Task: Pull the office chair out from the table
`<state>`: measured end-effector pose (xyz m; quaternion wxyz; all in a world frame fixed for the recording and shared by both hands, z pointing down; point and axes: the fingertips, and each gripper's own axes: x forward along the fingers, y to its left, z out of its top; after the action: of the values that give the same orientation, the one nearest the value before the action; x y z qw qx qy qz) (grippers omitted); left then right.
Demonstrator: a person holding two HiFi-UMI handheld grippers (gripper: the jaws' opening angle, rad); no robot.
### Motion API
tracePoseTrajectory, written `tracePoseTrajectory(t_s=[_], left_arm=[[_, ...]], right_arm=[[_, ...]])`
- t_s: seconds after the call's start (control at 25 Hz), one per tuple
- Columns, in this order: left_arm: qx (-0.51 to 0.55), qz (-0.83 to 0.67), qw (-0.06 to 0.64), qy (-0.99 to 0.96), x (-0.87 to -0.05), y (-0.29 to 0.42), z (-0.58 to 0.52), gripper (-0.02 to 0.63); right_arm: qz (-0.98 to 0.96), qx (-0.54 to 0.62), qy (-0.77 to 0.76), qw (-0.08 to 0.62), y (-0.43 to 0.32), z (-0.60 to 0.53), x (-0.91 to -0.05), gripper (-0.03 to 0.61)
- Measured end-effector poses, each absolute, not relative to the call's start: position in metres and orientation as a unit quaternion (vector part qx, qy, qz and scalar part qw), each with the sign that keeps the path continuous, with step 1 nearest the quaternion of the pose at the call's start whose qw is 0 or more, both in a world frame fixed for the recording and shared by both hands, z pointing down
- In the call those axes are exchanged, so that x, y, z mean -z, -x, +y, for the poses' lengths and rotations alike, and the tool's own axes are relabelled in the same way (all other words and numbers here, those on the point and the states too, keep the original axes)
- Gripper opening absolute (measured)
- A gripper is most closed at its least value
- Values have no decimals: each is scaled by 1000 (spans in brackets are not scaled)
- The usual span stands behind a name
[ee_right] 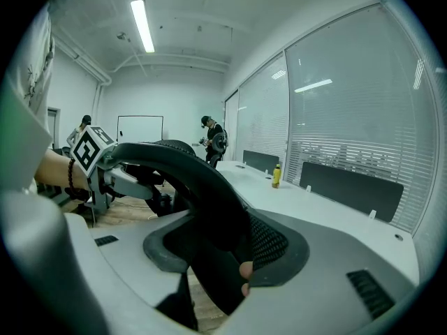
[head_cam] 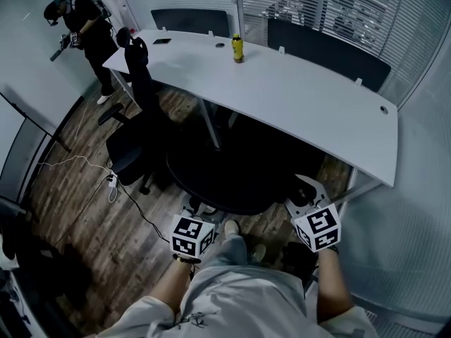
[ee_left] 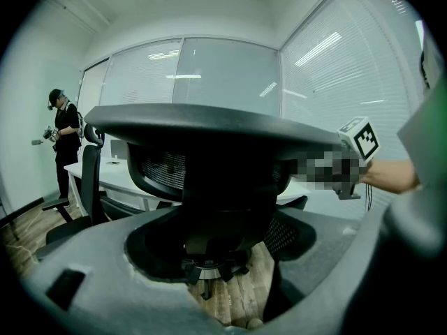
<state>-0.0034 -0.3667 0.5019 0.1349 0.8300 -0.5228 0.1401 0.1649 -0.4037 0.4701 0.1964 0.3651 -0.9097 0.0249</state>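
Right gripper (ee_right: 223,253): jaws set fairly wide, closed on the curved top rim of the office chair (head_cam: 225,178) backrest. The rim and its mesh edge fill the gap, so it reads as a hold.

Left gripper (ee_left: 216,250): same width, with the dark back frame standing between the jaws. The castor base and wooden floor (head_cam: 84,210) show through below it. I judge this a hold too, though contact is less plain here.

Each gripper view shows the other gripper's marker cube at the far end of the same rim. So the rim's long axis runs left-right across the person's front, with one gripper at each end. Neither is nearer.

The chair lies straight ahead of both grippers, between the person and the white table (head_cam: 296,97). Its seat is tucked under the near table edge and its back faces the person.

The pull should go straight back toward the body, both ends together, or the chair will swivel on its base. The person's shoe (head_cam: 230,226) is just behind the chair, so there is little room before a step back is needed.

A second office chair (head_cam: 137,139) stands to the left, near but apart. A floor cable (head_cam: 134,203) runs on that side. A yellow bottle (head_cam: 238,48) sits on the table's far side, out of the way.
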Motion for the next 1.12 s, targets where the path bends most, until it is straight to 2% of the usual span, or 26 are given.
tracePoseTrajectory(t_s=[1.12], left_arm=[[-148,-485,132,-852,-501,59,-262,325]], right_arm=[[-889,-46,-408,204,-112,-285,-471,184]])
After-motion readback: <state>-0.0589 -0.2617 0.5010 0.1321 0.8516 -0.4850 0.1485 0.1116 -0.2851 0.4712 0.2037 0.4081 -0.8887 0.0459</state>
